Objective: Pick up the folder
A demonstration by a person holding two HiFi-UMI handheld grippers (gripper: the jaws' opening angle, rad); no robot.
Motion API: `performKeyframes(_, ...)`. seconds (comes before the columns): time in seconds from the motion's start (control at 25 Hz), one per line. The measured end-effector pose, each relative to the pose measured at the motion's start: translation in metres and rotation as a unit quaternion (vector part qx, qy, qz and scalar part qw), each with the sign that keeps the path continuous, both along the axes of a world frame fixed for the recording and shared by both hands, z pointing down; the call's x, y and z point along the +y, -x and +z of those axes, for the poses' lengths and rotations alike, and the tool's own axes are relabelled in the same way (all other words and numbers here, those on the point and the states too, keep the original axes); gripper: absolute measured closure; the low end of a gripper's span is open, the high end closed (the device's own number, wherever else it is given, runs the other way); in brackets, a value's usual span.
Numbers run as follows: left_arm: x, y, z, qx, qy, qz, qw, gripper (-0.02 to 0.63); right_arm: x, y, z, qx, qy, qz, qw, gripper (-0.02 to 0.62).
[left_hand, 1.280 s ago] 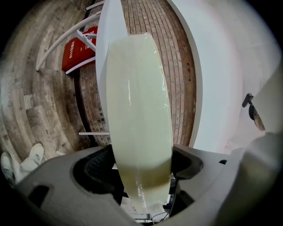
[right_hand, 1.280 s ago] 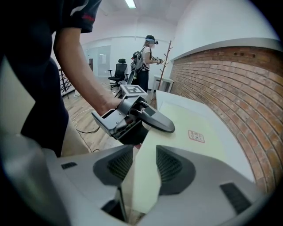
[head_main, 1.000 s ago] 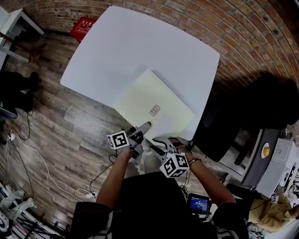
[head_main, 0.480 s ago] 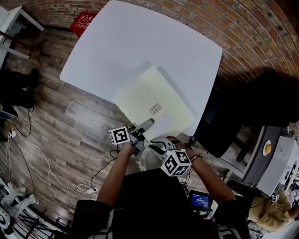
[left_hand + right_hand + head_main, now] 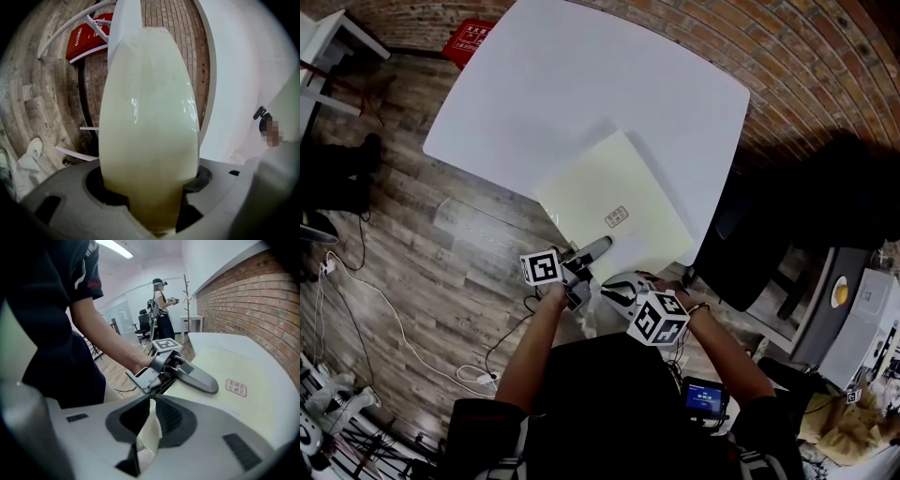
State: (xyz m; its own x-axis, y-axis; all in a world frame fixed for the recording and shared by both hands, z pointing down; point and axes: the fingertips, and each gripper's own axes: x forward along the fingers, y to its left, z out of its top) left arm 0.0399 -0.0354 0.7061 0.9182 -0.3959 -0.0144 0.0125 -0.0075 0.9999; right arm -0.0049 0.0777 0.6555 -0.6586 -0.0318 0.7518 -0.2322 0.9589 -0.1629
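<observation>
Between the jaws of the right gripper (image 5: 152, 405) a thin pale corner of the folder (image 5: 614, 199) is pinched. These jaws have just been closing and are drawn almost together on it. At the left gripper (image 5: 151, 178) the jaws are held wide, though they have just been closing a little. The folder's edge is seen running between them without being pressed by the pads. The grasping step is therefore judged half made: one side is clamped, the other only straddled. For the next move the left jaws would need to be brought fully onto the sheet and both grippers raised evenly, since so thin a sheet is likely to sag or slip if lifted by one corner.

The folder is seen as a flat cream-yellow rectangle, glossy like plastic film, with a small red-printed label (image 5: 617, 217) near its near end. It is laid on the near right part of the white table (image 5: 581, 84), which is smooth, matt and round-cornered, and its near edge apparently reaches past the rim. Wood-plank floor (image 5: 412, 234) and a brick wall (image 5: 787, 66) are seen beyond.
</observation>
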Motion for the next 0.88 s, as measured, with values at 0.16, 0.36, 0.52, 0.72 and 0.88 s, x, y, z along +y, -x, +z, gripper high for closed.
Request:
performKeyframes(0.16, 0.005, 0.001, 0.005, -0.003, 0.004, 0.007, 1.0000, 0.316, 0.003, 0.002, 0.000, -0.007, 0.010, 0.001, 1.000, 0.542)
performKeyframes(0.36, 0.008, 0.002, 0.006, -0.008, 0.005, 0.014, 0.9999, 0.322, 0.003, 0.004, 0.000, -0.017, 0.013, 0.017, 1.000, 0.543)
performKeyframes(0.52, 0.009, 0.005, 0.005, -0.011, -0.003, 0.013, 0.9999, 0.333, -0.004, 0.006, -0.002, -0.032, 0.023, 0.045, 0.998, 0.543)
performKeyframes(0.72, 0.015, 0.018, -0.006, -0.034, -0.031, 0.015, 0.9988, 0.336, -0.008, 0.010, -0.013, -0.054, 0.039, 0.090, 0.994, 0.543)
performKeyframes(0.88, 0.013, 0.026, -0.016, -0.058, -0.052, 0.019, 0.9968, 0.336, -0.020, -0.001, -0.021, -0.069, 0.042, 0.136, 0.987, 0.549)
